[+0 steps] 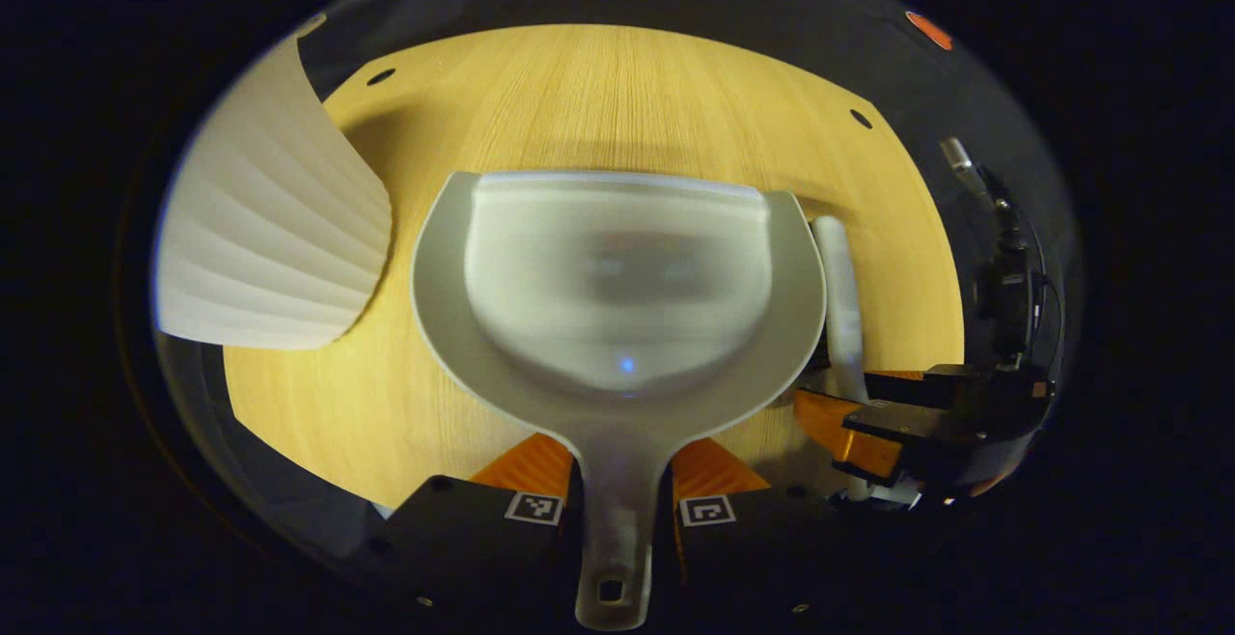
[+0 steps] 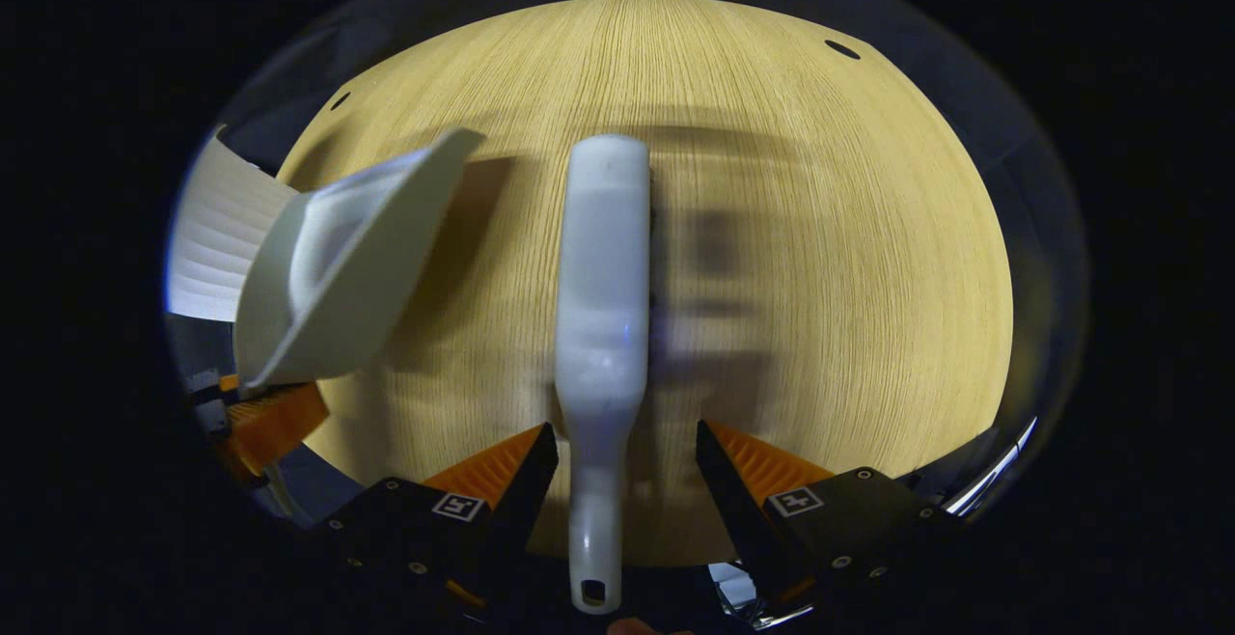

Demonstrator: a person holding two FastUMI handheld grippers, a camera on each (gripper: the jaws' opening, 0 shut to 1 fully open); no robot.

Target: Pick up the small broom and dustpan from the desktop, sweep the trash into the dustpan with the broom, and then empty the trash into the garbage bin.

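Observation:
In the left gripper view, the pale dustpan (image 1: 617,278) faces away from me, and my left gripper (image 1: 622,466) is shut on its handle. The right gripper view shows that dustpan (image 2: 338,259) tilted, its front lip raised off the wooden desktop (image 2: 849,259), with the left gripper (image 2: 260,413) under its rear. The white broom (image 2: 603,297) lies lengthwise on the desk. My right gripper (image 2: 627,442) stands open around the broom's handle, with a gap on the right side. In the left gripper view the broom (image 1: 839,297) lies just right of the dustpan, with the right gripper (image 1: 849,418) at its near end.
A white ribbed bin (image 1: 270,249) stands at the desk's left edge, close to the dustpan, and shows as the ribbed bin (image 2: 217,239) behind the pan. The desk has small dark holes (image 1: 381,76) near its far corners. Bare wood stretches right of the broom.

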